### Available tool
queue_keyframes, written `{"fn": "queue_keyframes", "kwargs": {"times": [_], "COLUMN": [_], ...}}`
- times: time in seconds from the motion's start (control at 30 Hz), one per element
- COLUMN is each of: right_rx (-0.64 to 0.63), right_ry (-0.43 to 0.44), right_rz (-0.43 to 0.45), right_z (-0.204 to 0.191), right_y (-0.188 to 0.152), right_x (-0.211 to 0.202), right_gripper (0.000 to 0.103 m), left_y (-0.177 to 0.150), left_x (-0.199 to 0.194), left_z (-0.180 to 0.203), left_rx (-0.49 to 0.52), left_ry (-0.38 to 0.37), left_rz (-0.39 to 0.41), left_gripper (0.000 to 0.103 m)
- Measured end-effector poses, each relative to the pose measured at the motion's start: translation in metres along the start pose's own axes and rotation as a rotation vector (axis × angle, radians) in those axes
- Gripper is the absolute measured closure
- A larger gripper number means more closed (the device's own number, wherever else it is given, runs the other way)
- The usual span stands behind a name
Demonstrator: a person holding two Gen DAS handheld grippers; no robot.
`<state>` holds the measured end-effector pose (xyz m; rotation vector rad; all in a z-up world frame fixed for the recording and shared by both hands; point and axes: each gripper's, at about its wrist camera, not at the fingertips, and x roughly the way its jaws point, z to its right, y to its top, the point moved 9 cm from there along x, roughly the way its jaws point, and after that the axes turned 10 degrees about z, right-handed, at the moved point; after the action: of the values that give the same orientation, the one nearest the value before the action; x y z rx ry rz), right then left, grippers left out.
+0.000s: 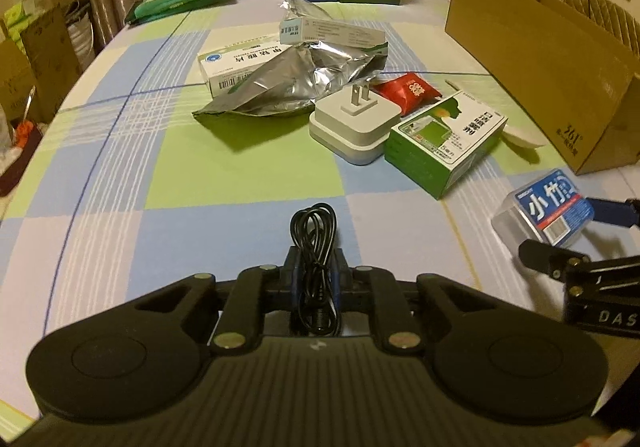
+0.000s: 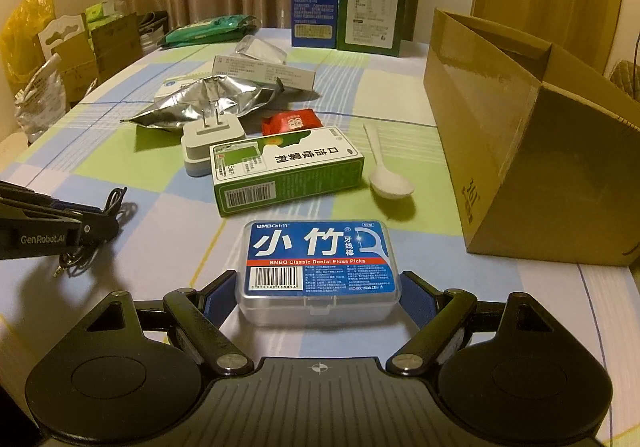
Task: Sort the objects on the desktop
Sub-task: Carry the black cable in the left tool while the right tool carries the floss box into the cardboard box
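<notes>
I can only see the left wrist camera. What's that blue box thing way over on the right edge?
Observer: A clear floss pick box with a blue label, sitting between the right gripper jaws.
Operator: What's the white thing poking out behind the green box?
Observer: A white spoon lying beside the green box, bowl end nearer the right camera.
Operator: Does my cable have an end?
Observer: Yes, the black cable has a small plug hanging below the left gripper.

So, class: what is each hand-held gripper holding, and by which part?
Left hand-held gripper: coiled black cable, pinched mid-bundle. Right hand-held gripper: dental floss pick box, fingers at its short sides.
</notes>
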<state>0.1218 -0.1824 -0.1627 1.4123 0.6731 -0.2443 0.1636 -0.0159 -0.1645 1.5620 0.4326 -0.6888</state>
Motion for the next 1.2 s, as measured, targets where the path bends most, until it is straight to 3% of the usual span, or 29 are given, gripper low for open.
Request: {"fn": "queue_keyframes", "kwargs": {"times": [0.27,0.4,0.7,1.2], "right_rx": [0.005,0.002,-0.002,0.01], "right_ry": [0.001,-0.001,-0.002,-0.072], "right_rz": [0.003,0.005,0.038,0.13], "right_z": [0.001,0.001,0.001,0.026], "right_y": [0.0,0.0,0.01,0.044], "right_x": [0.001,0.001,-0.009,-0.065], "right_gripper": [0.02,0.02,0.021,0.021], "left_y": [-0.001,-0.001,-0.005,0.029], "left_x": [0.0,-0.002,-0.01,-0.051], "left_z": [-0.001,0.0,0.007,0.048], "left_rx": [0.014,0.0,0.002,0.007], "left_ry": [0.019,0.01,-0.012,-0.085], "left_rz": [0.012,0.001,-0.014,0.053], "left_gripper": [0.086,0.092,0.093,0.093]}}
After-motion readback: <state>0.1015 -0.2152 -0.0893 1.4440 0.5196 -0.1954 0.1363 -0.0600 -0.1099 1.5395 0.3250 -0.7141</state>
